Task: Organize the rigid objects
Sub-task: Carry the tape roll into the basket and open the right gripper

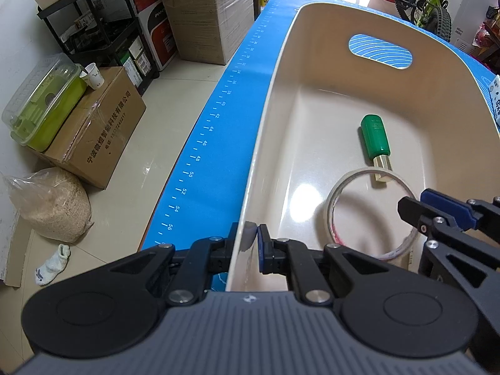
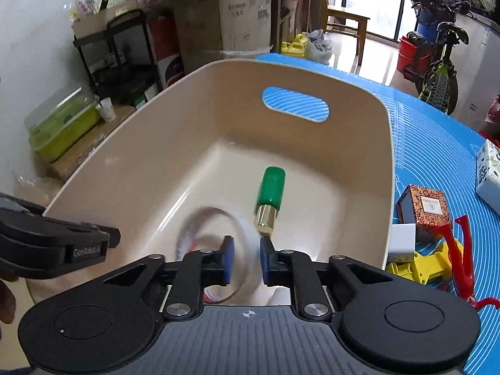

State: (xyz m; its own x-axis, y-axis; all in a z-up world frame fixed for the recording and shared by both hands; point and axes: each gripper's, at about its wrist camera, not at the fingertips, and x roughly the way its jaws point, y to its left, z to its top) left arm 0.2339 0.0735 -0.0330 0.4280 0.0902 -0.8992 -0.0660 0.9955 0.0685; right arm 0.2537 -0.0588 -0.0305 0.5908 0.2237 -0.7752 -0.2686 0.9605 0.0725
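Bin (image 2: 386,168) on counter (image 1: 218,143) holds green bottle (image 2: 271,189) and tape ring (image 2: 215,243).
Right gripper (image 2: 245,257) jaws spread around ring, blurred, probably released.
Left gripper (image 1: 248,243) jaws pinching bin rim.
Left outside: patterned box (image 2: 426,211), yellow toy (image 2: 422,265), red piece (image 2: 459,256).

surface: blue mat (image 2: 437,131) | on it: beige bin (image 2: 387,187), patterned box (image 2: 426,209), toys

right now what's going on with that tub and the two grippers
A person is sorting items into a beige tub. The left gripper is clamped on the tub's near rim. The right gripper stands open around a roll of tape inside the tub, beside a green-handled tool. More items wait on the blue mat.
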